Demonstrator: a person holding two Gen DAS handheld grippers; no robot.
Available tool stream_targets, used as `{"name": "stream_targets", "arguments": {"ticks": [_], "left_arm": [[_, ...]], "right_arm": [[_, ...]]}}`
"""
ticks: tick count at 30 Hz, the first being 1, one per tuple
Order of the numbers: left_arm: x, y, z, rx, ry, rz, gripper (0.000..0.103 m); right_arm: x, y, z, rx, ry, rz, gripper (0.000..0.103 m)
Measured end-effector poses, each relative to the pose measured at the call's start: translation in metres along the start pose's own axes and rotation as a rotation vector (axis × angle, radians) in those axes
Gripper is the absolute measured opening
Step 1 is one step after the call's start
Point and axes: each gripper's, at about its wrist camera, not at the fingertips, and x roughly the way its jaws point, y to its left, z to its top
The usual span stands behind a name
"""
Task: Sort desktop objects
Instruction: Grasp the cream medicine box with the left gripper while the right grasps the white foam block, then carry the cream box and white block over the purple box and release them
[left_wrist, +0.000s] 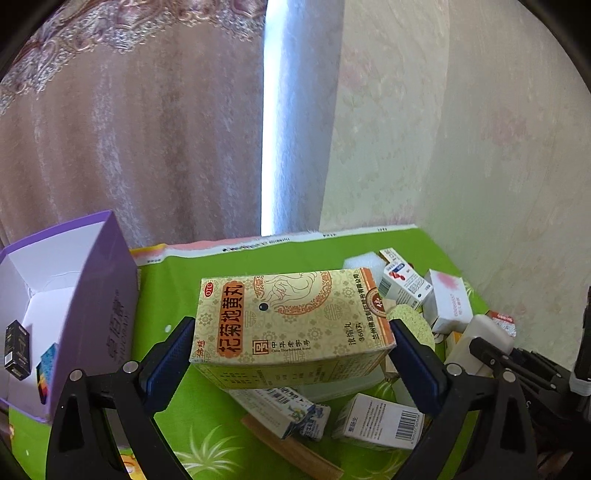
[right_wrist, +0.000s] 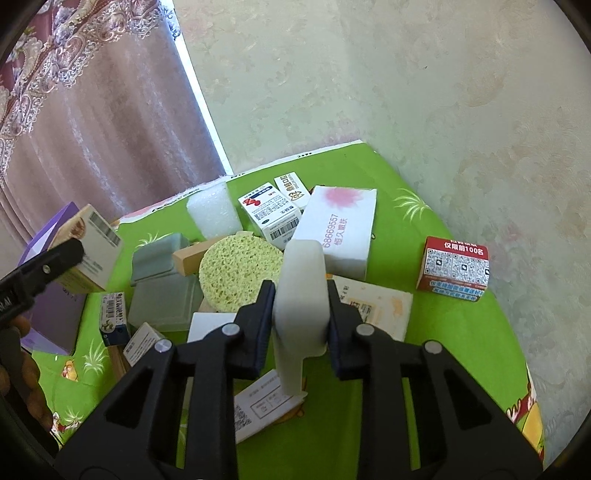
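Two grips are on at once, one per view.

Left wrist view: the left gripper (left_wrist: 291, 354) is clamped on a yellow medicine carton (left_wrist: 291, 317), blue pads pressed flat against its two short ends, and the carton hangs clear above the green tablecloth (left_wrist: 177, 280). It looks like thin cardboard, probably light and easy to dent, so the ends are a fair place to squeeze; pressing on the broad printed face would likely buckle it. At far left stands an open purple box (left_wrist: 92, 295) with a small black pack (left_wrist: 16, 349) inside, a likely bin for sorted items. Its tall near wall stands in the way and would need clearing from above. Below the carton lie a blue-and-white box (left_wrist: 284, 410), a barcode box (left_wrist: 380, 419) and a wooden comb (left_wrist: 291, 450).

Right wrist view: the right gripper (right_wrist: 301, 321) is closed on a white foam block (right_wrist: 301, 291), pinched across its narrow sides and standing upright between the pads. Foam is soft, springy and near weightless, so a mid-height hold suits it, though it may squash or slip out. Just beyond, in the pile, sit a round yellow sponge (right_wrist: 236, 273), a white box with a pink flower (right_wrist: 340, 229) and a bubble-wrap pad (right_wrist: 212, 214). A red QR-code box (right_wrist: 456, 267) lies apart at right. The carton and the other gripper show at the left edge.
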Motion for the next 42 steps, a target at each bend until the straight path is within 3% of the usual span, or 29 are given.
{"name": "stream_targets", "arguments": {"ticks": [10,16,26,42], "left_arm": [[-0.039,0.035,0.004,-0.023,-0.057,-0.009,0.100],[-0.068,0.068,0.002,-0.061,-0.103,-0.002,0.100],[-0.114,0.134,-0.015,-0.127,-0.164,0.061,0.100],[-0.147,0.199,-0.028,-0.219,-0.160,0.146,0.100]], "right_arm": [[-0.018,0.018,0.002,-0.041,0.001,-0.004,0.029],[-0.039,0.056,0.003,-0.106,-0.024,0.004,0.029],[-0.057,0.101,-0.008,-0.145,-0.019,0.033,0.029],[-0.067,0.147,-0.010,-0.167,-0.044,0.082,0.029]]}}
